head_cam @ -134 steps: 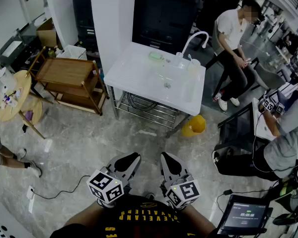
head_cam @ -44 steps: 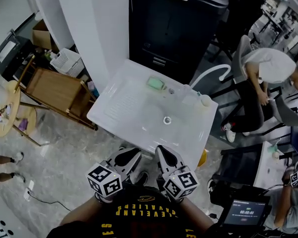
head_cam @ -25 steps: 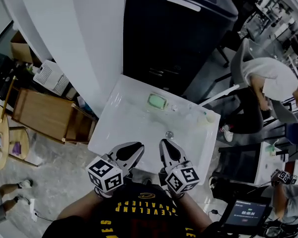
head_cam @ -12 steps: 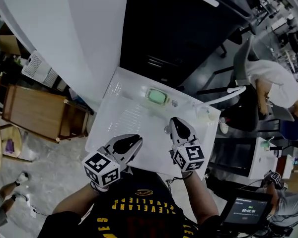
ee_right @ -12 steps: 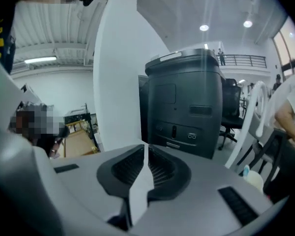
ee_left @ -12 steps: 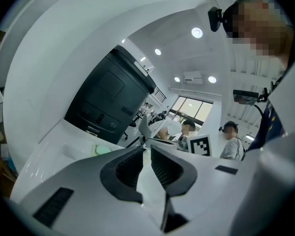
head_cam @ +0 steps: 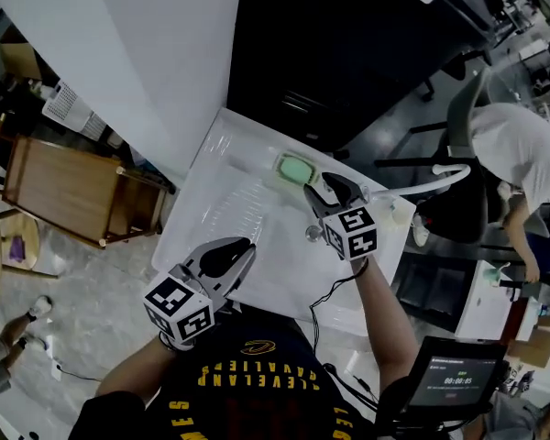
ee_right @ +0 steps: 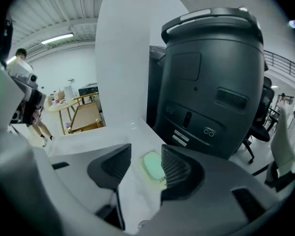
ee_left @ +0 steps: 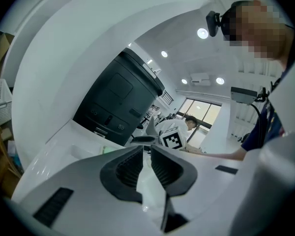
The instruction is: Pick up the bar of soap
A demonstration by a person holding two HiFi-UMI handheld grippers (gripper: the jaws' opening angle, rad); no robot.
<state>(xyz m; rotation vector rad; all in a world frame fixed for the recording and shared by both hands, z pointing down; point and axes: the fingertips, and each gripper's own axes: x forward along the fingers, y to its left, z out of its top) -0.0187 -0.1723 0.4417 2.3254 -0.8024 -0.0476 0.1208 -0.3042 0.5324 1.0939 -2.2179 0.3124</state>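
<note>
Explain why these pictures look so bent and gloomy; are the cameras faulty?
Head view: dim overall, only the white sink top reads bright. Left gripper view: round fisheye frame with black corners, ceiling lamps flare. Right gripper view: same bulge, the dark cabinet swells like a barrel; the soap is sharp.

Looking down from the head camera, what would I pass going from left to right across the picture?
wooden trolley → left gripper → bar of soap → right gripper → faucet → seated person in white
</note>
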